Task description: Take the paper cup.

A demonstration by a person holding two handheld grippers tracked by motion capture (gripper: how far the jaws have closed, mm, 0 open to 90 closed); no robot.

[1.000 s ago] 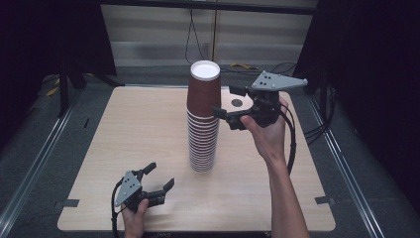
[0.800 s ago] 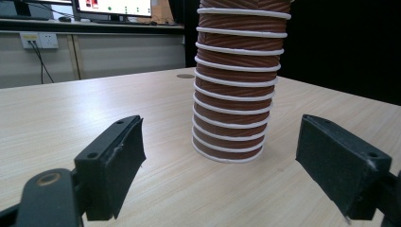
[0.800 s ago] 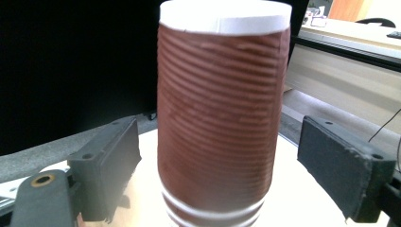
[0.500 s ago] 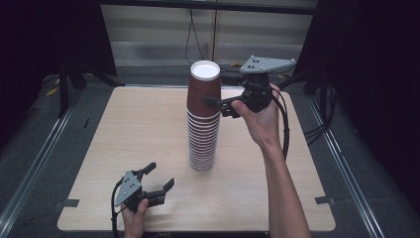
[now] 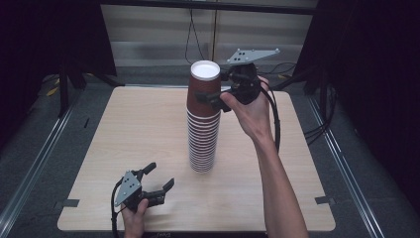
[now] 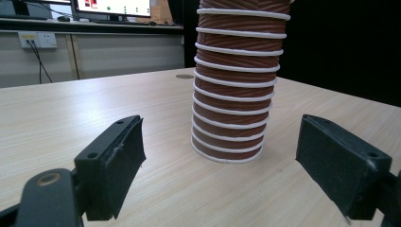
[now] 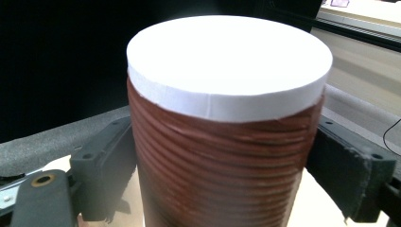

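A tall stack of brown ribbed paper cups (image 5: 203,119), nested upside down with white rolled rims showing as rings down its side, stands upright near the middle of the pale wooden table (image 5: 124,134). The topmost cup (image 5: 204,89) shows its flat white base facing up. In the right gripper view that top cup (image 7: 227,142) sits between the two black jaws, one on each side of its ribbed wall; the jaws stand wide around it, close to or just meeting its sides, and whether the pads press on it cannot be told.

The right gripper (image 5: 214,96), with a grey three-cornered plate on top and a black cable trailing along the forearm, is held level at the top of the stack, reaching in from the stack's right side in the high view.

The left gripper (image 5: 159,178) rests low near the front edge of the table, left of the stack's foot and well apart from it, held in the person's left hand (image 5: 134,218). Its jaws stand spread with nothing between them; in the left gripper view the lower cups of the stack (image 6: 234,109) rise beyond the two black pads (image 6: 118,161), untouched.

Grey floor with metal rails (image 5: 29,173) surrounds the table.
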